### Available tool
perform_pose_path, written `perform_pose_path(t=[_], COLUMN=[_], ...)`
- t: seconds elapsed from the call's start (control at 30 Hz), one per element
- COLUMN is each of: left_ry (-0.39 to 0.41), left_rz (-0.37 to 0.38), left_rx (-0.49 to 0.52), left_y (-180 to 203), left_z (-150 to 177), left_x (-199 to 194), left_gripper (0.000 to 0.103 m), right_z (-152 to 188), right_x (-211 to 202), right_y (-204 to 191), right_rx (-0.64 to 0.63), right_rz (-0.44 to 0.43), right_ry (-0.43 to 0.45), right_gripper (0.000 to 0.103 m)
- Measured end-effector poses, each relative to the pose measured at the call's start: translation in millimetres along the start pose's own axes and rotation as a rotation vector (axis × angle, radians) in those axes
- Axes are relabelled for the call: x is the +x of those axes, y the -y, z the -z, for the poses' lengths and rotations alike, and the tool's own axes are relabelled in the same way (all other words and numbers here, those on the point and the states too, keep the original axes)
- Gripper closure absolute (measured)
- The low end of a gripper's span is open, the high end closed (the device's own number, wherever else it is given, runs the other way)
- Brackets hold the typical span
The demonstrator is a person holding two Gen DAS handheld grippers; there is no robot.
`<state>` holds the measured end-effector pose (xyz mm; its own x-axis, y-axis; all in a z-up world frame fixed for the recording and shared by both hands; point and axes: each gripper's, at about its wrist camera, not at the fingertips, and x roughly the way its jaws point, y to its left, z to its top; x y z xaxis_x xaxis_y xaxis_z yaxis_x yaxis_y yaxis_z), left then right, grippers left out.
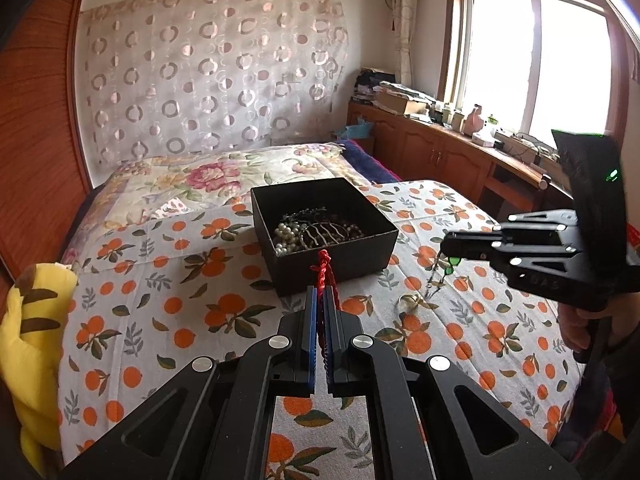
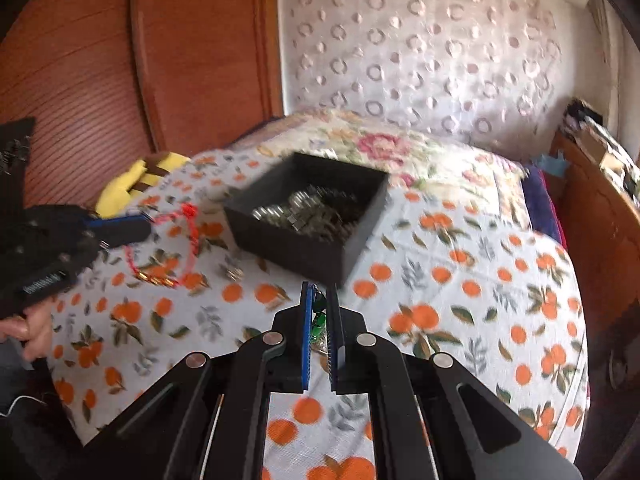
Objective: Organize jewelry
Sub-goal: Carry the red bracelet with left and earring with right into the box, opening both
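A black open box point(image 1: 360, 260) sits on the bed, holding pearls point(image 1: 288, 236) and other tangled jewelry. My left gripper point(image 1: 320, 290) is shut on a red cord bracelet point(image 1: 326, 264), just in front of the box's near wall. In the right wrist view that red cord bracelet point(image 2: 160, 248) hangs in a loop from the left gripper point(image 2: 146, 222), with gold beads at the bottom. My right gripper point(image 2: 320, 286) is shut on a green-beaded piece point(image 2: 318, 316). It hovers near the box point(image 2: 288, 252); from the left the right gripper point(image 1: 446, 246) shows the green beads point(image 1: 450, 264) dangling.
A gold piece point(image 1: 410, 302) lies on the orange-print bedspread point(image 1: 180, 320) right of the box, and a small metal piece point(image 2: 234, 274) lies left of the box. A yellow plush toy point(image 1: 32, 320) lies at the left edge. A wooden cabinet point(image 1: 440, 148) runs under the window.
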<state>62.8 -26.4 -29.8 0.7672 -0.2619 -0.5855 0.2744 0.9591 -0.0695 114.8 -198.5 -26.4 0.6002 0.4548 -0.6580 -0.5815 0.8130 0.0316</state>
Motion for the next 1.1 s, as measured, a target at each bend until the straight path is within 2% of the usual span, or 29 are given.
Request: perform_pose_path(t=[0.33,0.6,1.1], left_ry=[0.014,0.042,0.064], left_rz=[-0.001,0.0,0.0], left_rx=[0.004,0.034,0.044], left_y=[-2,1,-3], left_z=[-5,-32,-75], left_x=[-2,2,27], left_gripper=[0.101,0.101,0.101], right_z=[-14,-27,-74], right_x=[-12,-3,22], right_y=[-4,7,25], right_rx=[-0.013,-0.017,-0.03], right_rz=[-0.018,-0.013,-0.047], right_ry=[0.032,0.044,0.093], right_gripper=[0.096,0.096,0.095])
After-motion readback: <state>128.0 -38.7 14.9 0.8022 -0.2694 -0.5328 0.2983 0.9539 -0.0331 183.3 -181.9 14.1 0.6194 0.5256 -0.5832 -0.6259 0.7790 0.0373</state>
